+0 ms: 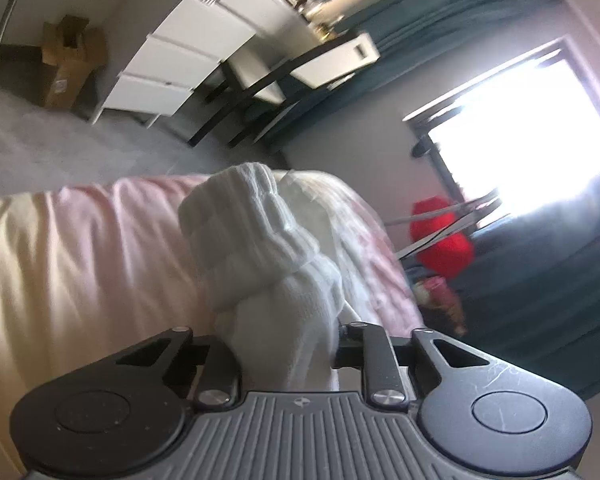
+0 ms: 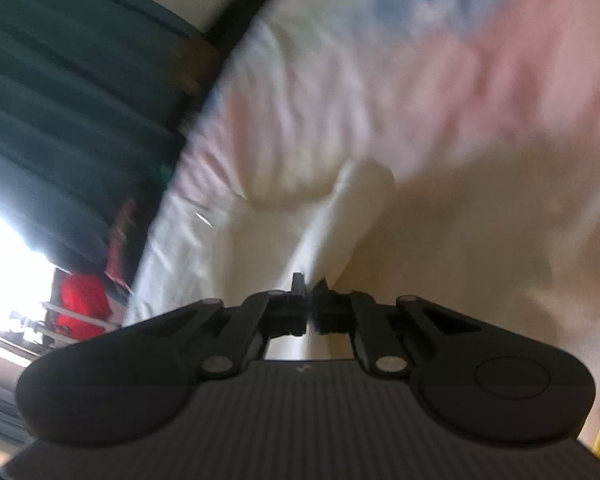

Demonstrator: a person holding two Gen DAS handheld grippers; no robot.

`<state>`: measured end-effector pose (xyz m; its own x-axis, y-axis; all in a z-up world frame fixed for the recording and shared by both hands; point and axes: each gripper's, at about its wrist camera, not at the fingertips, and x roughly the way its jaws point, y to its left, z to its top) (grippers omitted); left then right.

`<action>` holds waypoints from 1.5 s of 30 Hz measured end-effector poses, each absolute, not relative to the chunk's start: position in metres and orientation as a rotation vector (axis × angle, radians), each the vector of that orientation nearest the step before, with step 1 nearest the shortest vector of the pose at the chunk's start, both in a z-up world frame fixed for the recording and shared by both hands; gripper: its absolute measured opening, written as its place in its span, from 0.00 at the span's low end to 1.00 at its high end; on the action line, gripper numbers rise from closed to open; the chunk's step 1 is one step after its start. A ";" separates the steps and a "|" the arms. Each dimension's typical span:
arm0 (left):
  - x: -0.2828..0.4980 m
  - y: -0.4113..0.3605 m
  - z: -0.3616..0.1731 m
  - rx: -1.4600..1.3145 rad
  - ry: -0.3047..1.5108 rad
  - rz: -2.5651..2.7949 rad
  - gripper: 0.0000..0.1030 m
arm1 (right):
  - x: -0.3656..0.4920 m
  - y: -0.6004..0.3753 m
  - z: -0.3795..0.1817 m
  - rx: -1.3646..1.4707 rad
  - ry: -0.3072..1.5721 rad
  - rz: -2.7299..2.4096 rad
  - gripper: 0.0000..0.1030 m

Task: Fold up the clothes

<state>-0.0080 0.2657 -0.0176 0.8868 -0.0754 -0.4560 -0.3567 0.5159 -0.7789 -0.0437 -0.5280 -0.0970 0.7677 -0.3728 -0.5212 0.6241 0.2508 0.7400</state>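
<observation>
Left gripper (image 1: 284, 344) clamps a white ribbed sock (image 1: 260, 256) above the pink bedspread (image 1: 80, 240). Right gripper (image 2: 309, 312) pinches a cream cloth fold (image 2: 332, 232).

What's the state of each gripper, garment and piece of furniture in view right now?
Left gripper: jaws shut on white ribbed knit sock.
White ribbed knit sock: bunched, lifted above the bed.
Right gripper: jaws shut on pale cream cloth.
Pale cream cloth: pinched into a ridge, blurred.
Pink quilted bedcover: spread, wrinkled.
White drawer chest: drawers closed.
</observation>
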 end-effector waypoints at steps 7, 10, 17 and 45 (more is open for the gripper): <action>-0.027 0.289 -0.008 -1.076 0.413 0.105 0.19 | -0.074 -0.521 -0.053 1.000 0.128 -0.728 0.05; -0.007 0.299 -0.002 -1.085 0.437 0.103 0.19 | -0.066 -0.532 -0.042 0.983 0.147 -0.727 0.05; 0.088 0.306 0.020 -1.073 0.464 0.161 0.19 | 0.029 -0.551 -0.003 0.840 0.182 -0.711 0.05; 0.319 0.225 -0.029 -0.727 0.623 0.289 0.63 | 0.286 -0.567 -0.099 0.641 0.401 -0.638 0.65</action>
<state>0.3194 0.2254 -0.0289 0.7830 0.0350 -0.6210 -0.4516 0.7186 -0.5289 0.2859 -0.5673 -0.0990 0.7387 -0.4202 -0.5270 0.6570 0.6234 0.4239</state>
